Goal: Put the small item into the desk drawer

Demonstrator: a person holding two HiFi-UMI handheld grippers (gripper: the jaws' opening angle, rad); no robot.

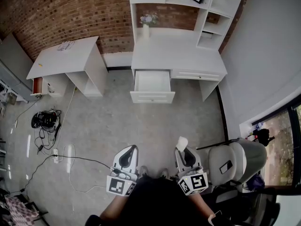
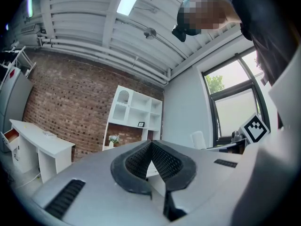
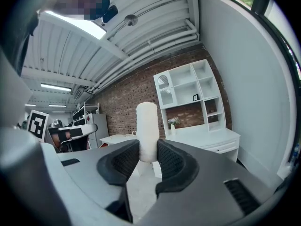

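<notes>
My right gripper [image 3: 148, 157] is shut on a small white cylinder [image 3: 147, 130] that stands upright between the pads; in the head view the white cylinder [image 1: 181, 143] pokes out of the right gripper [image 1: 182, 150] near my body. The left gripper [image 1: 128, 155] sits beside it, and in the left gripper view its jaws [image 2: 151, 160] meet at the tips with nothing between them. Far ahead stands the white desk [image 1: 176, 60], its left drawer [image 1: 152, 85] pulled out and showing an empty white inside. Both grippers are well short of the drawer, over the grey floor.
A white hutch with shelves [image 1: 188, 4] sits on the desk, with a small vase [image 1: 146, 28]. A second white desk [image 1: 66, 60] stands at the left, cables [image 1: 47, 126] lie on the floor, and an office chair [image 1: 235, 161] is close on my right.
</notes>
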